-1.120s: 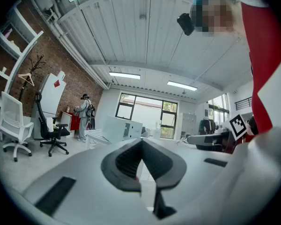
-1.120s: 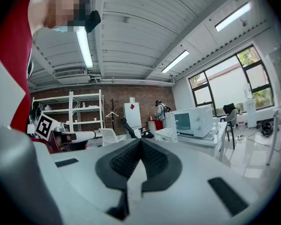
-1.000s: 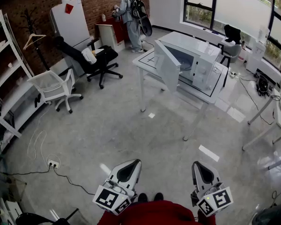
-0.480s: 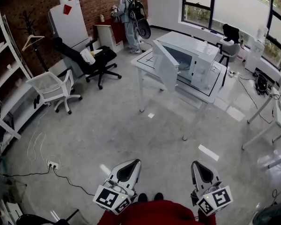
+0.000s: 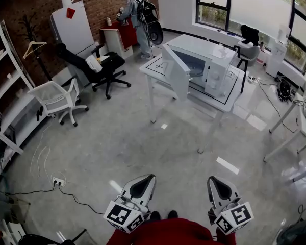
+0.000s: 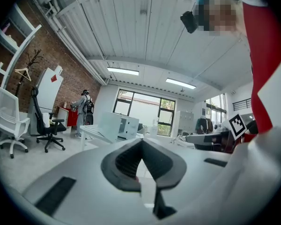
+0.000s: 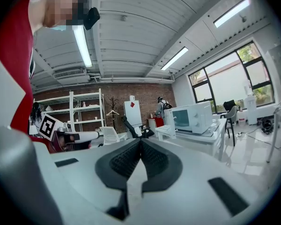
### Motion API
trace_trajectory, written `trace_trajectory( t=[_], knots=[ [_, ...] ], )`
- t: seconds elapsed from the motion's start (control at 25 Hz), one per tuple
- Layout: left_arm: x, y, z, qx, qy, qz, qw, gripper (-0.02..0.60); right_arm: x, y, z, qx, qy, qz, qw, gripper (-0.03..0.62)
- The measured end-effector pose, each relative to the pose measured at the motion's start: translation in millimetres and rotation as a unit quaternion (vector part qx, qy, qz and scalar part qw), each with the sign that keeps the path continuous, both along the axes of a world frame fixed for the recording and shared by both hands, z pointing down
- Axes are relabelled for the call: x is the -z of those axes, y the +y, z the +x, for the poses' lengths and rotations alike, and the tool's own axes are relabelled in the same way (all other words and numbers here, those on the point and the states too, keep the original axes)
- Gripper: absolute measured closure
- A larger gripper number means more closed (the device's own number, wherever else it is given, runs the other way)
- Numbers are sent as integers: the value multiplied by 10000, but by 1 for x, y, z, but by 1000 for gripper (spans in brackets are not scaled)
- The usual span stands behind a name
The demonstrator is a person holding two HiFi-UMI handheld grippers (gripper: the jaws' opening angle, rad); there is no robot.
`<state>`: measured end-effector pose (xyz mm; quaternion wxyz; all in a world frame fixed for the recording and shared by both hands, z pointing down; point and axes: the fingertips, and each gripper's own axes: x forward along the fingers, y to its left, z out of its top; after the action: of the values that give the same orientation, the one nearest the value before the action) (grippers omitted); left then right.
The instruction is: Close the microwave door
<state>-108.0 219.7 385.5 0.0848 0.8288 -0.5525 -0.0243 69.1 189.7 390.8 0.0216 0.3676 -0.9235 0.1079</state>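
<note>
A white microwave [image 5: 210,65] stands on a white table [image 5: 160,65] across the room, its door [image 5: 176,71] swung open toward me. It is small in the left gripper view, where the microwave [image 6: 123,125] sits left of centre, and in the right gripper view the microwave [image 7: 193,118] is at the right. Both grippers hang low in front of me, far from the table. My left gripper [image 5: 149,177] is shut and holds nothing; its tips [image 6: 141,140] meet. My right gripper [image 5: 212,179] is also shut and holds nothing, with its pads [image 7: 140,141] together.
A person with a backpack [image 5: 138,14] stands at the back by the brick wall. A black office chair [image 5: 104,65], a white chair [image 5: 55,97] and shelving [image 5: 5,86] line the left. A power strip [image 5: 57,180] with cables lies on the floor. More tables [image 5: 296,131] stand at the right.
The head view has shifted slightly, so the table and microwave sit a little further left. Both grippers stay where they were, still shut.
</note>
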Motion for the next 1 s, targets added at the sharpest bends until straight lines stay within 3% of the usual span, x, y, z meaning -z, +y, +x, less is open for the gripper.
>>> trace_trajectory(
  t=[0.44,0.76,1.0],
  knots=[
    [7,-14,34,-121,-191,167,9996,572,0,-7,36,-181,-120,126,9997,581],
    [28,-29,38,-6,-347,364,9987,571,12,-17,49,-260,-154,382,9988,581],
    [30,-44,45,-110,-388,379,9985,571,10,-30,50,-316,-208,318,9988,582]
  ],
)
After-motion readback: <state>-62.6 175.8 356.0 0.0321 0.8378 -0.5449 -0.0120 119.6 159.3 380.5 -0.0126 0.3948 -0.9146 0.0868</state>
